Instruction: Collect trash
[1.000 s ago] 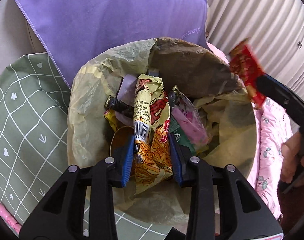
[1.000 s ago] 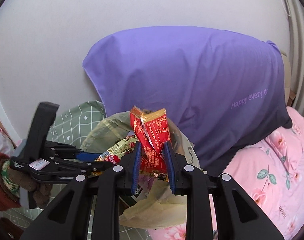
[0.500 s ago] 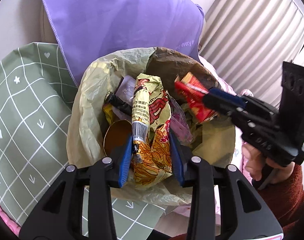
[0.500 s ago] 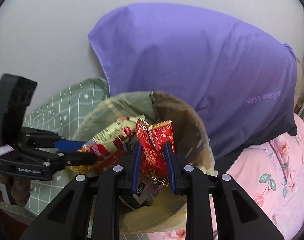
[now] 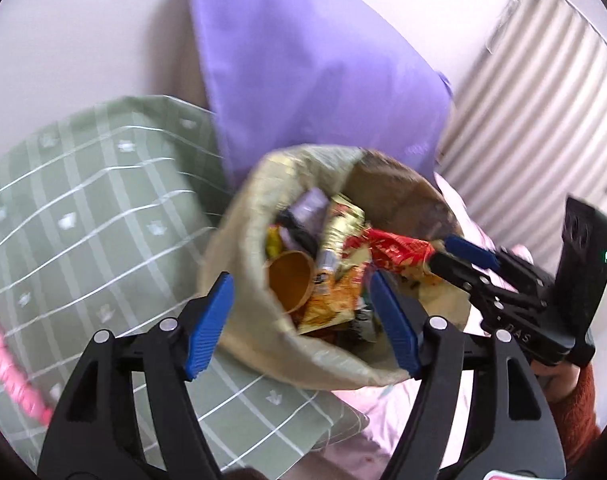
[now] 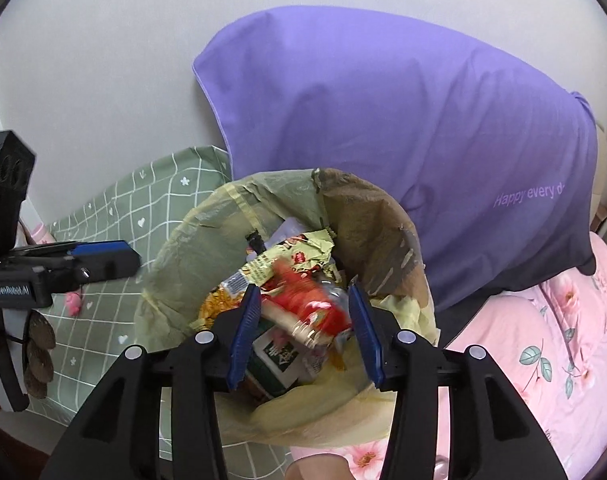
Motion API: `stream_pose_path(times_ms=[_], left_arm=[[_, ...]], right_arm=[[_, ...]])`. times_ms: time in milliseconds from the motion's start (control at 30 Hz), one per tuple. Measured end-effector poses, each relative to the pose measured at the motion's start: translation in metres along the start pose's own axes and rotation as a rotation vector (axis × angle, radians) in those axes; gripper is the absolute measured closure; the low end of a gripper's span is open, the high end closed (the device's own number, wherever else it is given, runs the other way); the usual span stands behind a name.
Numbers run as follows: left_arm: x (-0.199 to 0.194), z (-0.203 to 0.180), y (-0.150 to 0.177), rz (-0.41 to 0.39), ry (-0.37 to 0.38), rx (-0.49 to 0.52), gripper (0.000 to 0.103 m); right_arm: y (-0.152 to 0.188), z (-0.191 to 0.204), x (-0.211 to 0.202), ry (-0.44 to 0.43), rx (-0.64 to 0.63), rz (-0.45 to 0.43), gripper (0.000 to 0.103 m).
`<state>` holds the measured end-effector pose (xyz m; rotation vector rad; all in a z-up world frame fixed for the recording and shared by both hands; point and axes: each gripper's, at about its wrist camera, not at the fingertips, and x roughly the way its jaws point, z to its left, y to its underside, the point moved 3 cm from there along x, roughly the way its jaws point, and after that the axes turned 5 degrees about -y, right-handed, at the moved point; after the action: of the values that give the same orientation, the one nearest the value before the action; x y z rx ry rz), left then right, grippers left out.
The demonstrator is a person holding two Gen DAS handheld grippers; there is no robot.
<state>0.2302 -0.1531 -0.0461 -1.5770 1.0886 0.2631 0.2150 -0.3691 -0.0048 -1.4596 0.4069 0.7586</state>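
A trash bin lined with a yellowish bag [image 5: 239, 264] [image 6: 175, 264] holds several wrappers and a brown paper cup [image 5: 289, 282]. My left gripper [image 5: 303, 320] is open and empty, above the bin's near rim. A yellow snack wrapper [image 5: 331, 292] [image 6: 275, 264] lies in the bin. My right gripper [image 6: 305, 326] is open over the bin. A red wrapper [image 6: 311, 304] [image 5: 395, 252], blurred, is loose between its jaws, above the trash. The right gripper also shows in the left wrist view [image 5: 455, 256].
A purple pillow [image 6: 383, 140] leans on the wall behind the bin. A green checked pillow [image 5: 83, 220] lies to the left. Pink floral bedding [image 6: 543, 340] lies to the right. Striped curtains [image 5: 535, 112] hang at the far right.
Both grippers have opened. The yellow wrapper has dropped from my left gripper into the bin. The red wrapper has come free of my right gripper. The left gripper has pulled back from the bin.
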Motion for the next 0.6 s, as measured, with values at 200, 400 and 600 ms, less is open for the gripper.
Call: stream_pose_path(times_ms=[200,400,600], left_arm=[[-0.062,0.024,0.033,-0.11,-0.193,0.016,0.028],[-0.133,0.049,0.083,-0.173,-0.395,0.027,0.028],[-0.2,0.058,0.135,-0.219,-0.562,0.004,0.028]], right_arm=[[0.009,0.024,-0.031,-0.031,0.022,-0.083,0.059],[0.031,0.08,-0.06,-0.089,0.002,-0.103,0.059],[0.068,0.154,-0.094,-0.17,-0.029,-0.092,0.059]])
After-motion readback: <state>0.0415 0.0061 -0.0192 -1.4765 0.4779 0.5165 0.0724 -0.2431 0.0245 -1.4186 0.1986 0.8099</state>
